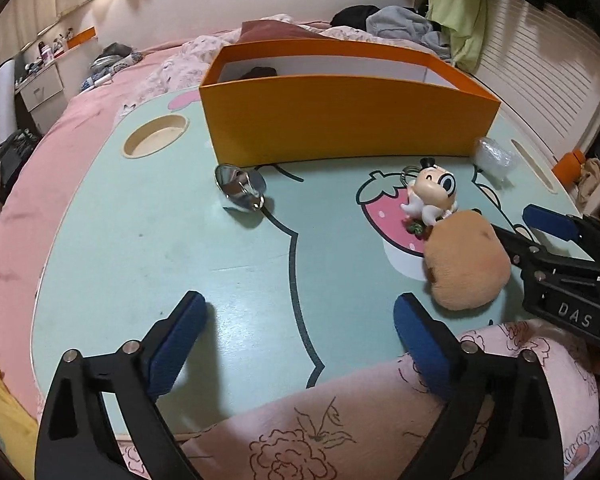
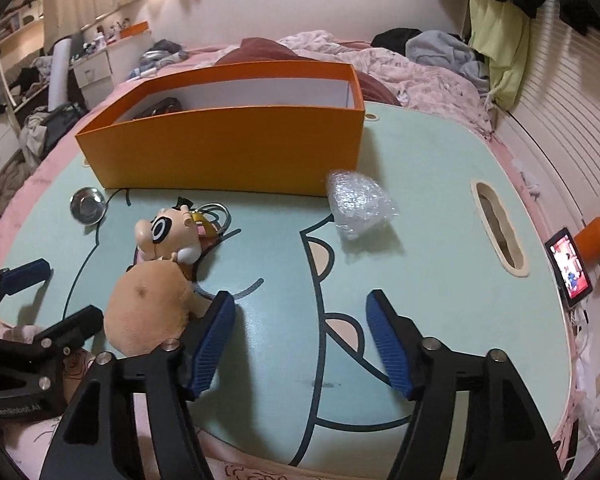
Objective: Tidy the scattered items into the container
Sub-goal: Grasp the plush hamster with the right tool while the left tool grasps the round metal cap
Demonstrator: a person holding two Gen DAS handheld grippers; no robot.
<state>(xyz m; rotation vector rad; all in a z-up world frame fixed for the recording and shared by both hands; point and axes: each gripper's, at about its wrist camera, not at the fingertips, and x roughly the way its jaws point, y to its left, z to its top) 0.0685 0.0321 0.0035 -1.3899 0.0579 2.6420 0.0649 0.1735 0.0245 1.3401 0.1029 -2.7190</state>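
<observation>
Left wrist view: a pale green lap table with cartoon print sits on a pink bed. An orange box, open-topped, occupies the upper centre, with a dark item inside at its left end. The left gripper fills the lower frame, jaws spread wide, nothing between them. A shiny metal bowl lies tilted on its side, above the left finger and just below the box wall. A cartoon figure keychain stands right of centre, touching a tan plush toy just above the right finger. A bubble wrap piece lies at the box's right corner.

Right wrist view: same table. The right gripper is open and empty. The plush touches its left finger's outer side; the keychain sits above it, the bowl at left, the bubble wrap above centre beside the box. A lit phone stands at right.
</observation>
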